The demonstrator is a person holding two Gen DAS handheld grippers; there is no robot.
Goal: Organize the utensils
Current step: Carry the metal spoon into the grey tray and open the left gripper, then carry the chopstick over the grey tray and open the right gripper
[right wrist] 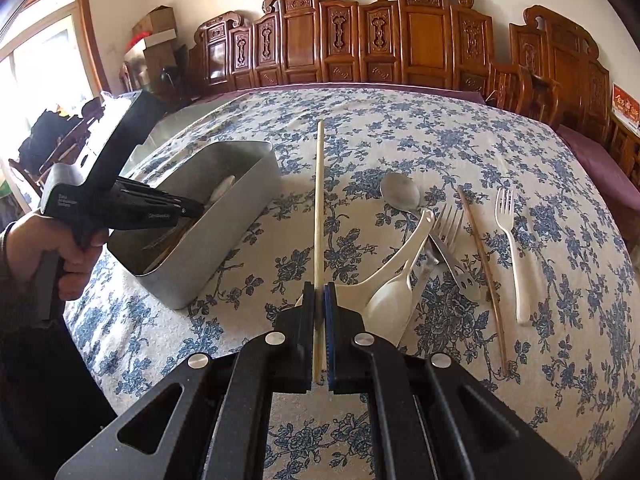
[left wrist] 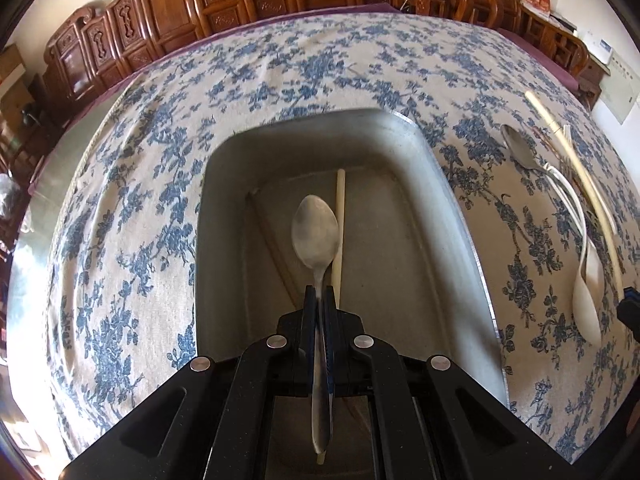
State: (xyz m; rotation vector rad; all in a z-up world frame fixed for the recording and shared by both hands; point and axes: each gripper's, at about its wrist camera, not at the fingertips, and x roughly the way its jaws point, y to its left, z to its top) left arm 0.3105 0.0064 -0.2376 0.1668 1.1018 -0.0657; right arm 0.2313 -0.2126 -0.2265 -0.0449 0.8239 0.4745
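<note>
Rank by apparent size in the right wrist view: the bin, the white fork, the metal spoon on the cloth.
1. bin, clearly largest.
2. white fork.
3. metal spoon: its handle is hidden under other utensils, so this place is unsure.

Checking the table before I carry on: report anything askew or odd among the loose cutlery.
A tangle beside the grey metal bin: two white plastic spoons, a steel spoon and a steel fork lie crossed over each other. The white plastic fork and thin brown chopstick lie apart.

Left tool and right tool both clamped (each angled downward).
</note>
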